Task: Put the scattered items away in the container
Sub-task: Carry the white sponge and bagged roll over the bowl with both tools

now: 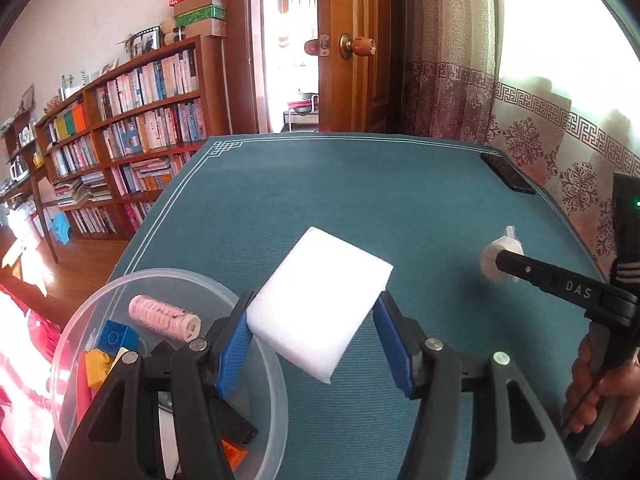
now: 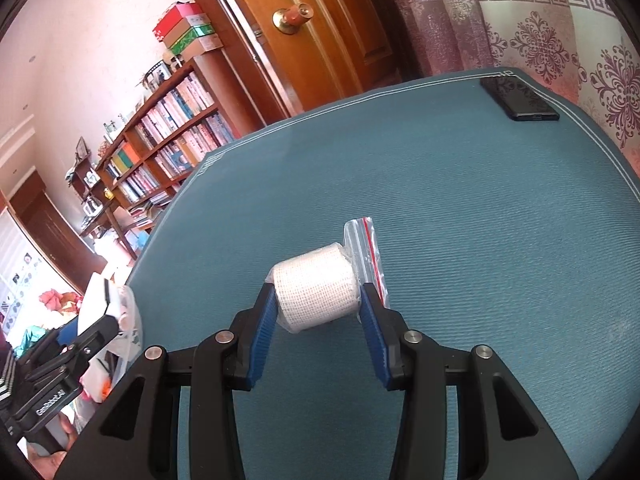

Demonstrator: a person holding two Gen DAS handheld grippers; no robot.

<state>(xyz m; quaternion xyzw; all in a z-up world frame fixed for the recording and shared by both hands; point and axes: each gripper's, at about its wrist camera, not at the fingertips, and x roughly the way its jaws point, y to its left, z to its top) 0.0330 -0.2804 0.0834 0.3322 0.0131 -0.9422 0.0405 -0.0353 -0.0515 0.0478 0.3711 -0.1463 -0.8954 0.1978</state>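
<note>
Left gripper (image 1: 316, 320), black-framed with 2 blue ribbed pads (image 1: 232, 350), reaching forward and level above the counter (image 1: 400, 184), clamped on a white rectangular foam sponge block (image 1: 320, 300). Block tilted, one corner toward the camera, lifted clear of the cloth, just right of the bowl rim.

Right gripper (image 2: 318, 308), same black frame and blue pads (image 2: 262, 332), angled down toward the counter, closed around a white gauze bandage roll (image 2: 316, 292) sealed in a clear zip bag (image 2: 366, 248) with a red strip; roll lying sideways between the pads, bag flap sticking out behind. Whether resting on the cloth or raised: cannot tell. In the left wrist view, seen side-on at the right edge, with a person's hand (image 1: 600, 392) wrapped around its handle.

Counter covered in a teal ribbed cloth with a thin white border line. Flat black rectangular phone (image 2: 518, 100) at the far right corner, well apart from both grippers.

Clear round plastic bowl (image 1: 132, 284) at the near left, holding a pink patterned cylinder roll (image 1: 164, 314), a blue toy brick (image 1: 118, 338), a yellow toy brick (image 1: 98, 366), plus an orange piece (image 1: 234, 452) lower down, partly hidden by the left gripper's frame.
</note>
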